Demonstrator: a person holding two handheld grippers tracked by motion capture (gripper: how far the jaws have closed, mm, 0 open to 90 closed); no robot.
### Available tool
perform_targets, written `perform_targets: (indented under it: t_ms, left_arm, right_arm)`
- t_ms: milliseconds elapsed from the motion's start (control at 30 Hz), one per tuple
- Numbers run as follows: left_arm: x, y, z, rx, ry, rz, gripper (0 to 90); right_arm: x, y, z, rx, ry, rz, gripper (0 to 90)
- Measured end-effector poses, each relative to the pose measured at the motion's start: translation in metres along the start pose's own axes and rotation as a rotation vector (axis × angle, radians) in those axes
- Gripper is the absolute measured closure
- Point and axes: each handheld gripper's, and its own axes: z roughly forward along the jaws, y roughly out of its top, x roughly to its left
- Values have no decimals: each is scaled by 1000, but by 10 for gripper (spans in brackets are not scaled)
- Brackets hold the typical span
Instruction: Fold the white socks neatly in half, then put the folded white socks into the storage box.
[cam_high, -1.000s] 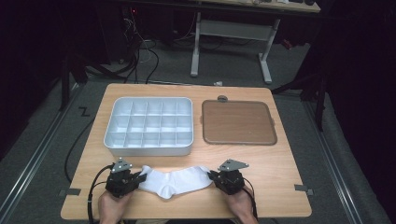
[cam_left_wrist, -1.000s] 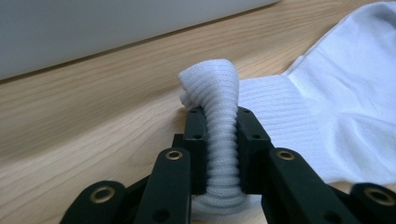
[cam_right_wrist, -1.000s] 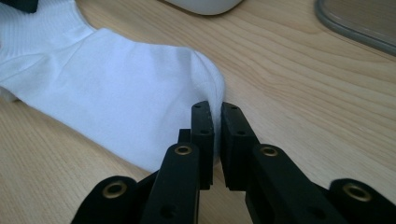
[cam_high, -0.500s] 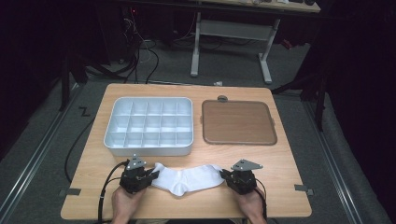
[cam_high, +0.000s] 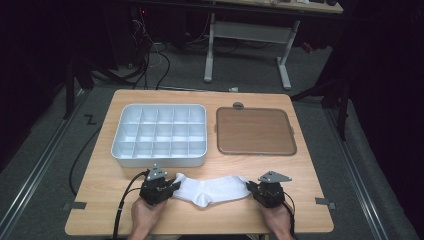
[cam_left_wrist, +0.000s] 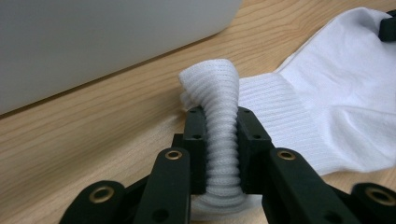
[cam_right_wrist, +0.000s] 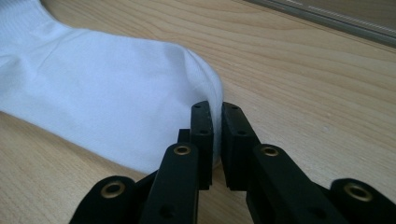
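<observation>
At the left of the high view, the left gripper (cam_high: 172, 188) is clamped on the ribbed cuff of the white cotton sock (cam_high: 212, 189); in the left gripper view its black jaws squeeze the ribbing into a narrow upright fold that bulges out above the pads (cam_left_wrist: 198, 140) — a firm bite, probably so the stretchy knit cannot slip when pulled. The sock lies flat on the light wooden table (cam_high: 300, 165) near the person's edge, stretched between the two tools, just in front of the pale grey plastic tray with its grid of small square compartments (cam_high: 160, 131), apart from it; the heel sags toward the person as a soft rounded bulge. The cloth changes along its length: corrugated ribs at the cuff, then a smooth fine knit through the foot. At the right, the right gripper (cam_high: 251, 188) pinches the toe end; in the right gripper view its jaws stand almost together with only a thin edge of fabric (cam_right_wrist: 116, 98) between them — a light nip that seems meant to hold the sock taut and straight. Holding both ends likely serves to flatten it for folding. Farther back and right sits the brown rounded-corner rectangular board with a pale rim (cam_high: 255, 131), flat and matte, bearing nothing.
</observation>
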Motion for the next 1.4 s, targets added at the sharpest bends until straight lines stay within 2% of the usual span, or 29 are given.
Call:
perform_targets:
  t_ms: [467,533,633,767,900,1000,1100,1233,1400]
  left_arm:
    - [-1,-1,4,-18,16,23,756]
    - [0,-1,4,-20,20,23,754]
    - [1,0,4,-23,29,28,751]
    - [2,1,4,-30,39,26,749]
    - [2,1,3,-31,44,28,743]
    - [1,2,2,-40,55,36,700]
    - [1,4,-2,-55,70,26,601]
    - [-1,8,-9,-66,91,22,509]
    - [-1,7,-16,-57,133,8,470]
  right_arm:
    - [-3,-1,2,2,-11,-3,823]
    - [-3,-1,2,0,-10,-3,788]
    - [-4,-1,1,1,-9,21,687]
    - [-3,1,-5,-37,-18,25,570]
    - [4,7,-14,-81,-15,10,553]
    - [12,13,-19,-106,13,-11,611]
    - [23,20,-20,-120,57,-49,673]
    - [39,26,-14,-111,119,-87,716]
    - [58,30,-2,-85,183,-122,747]
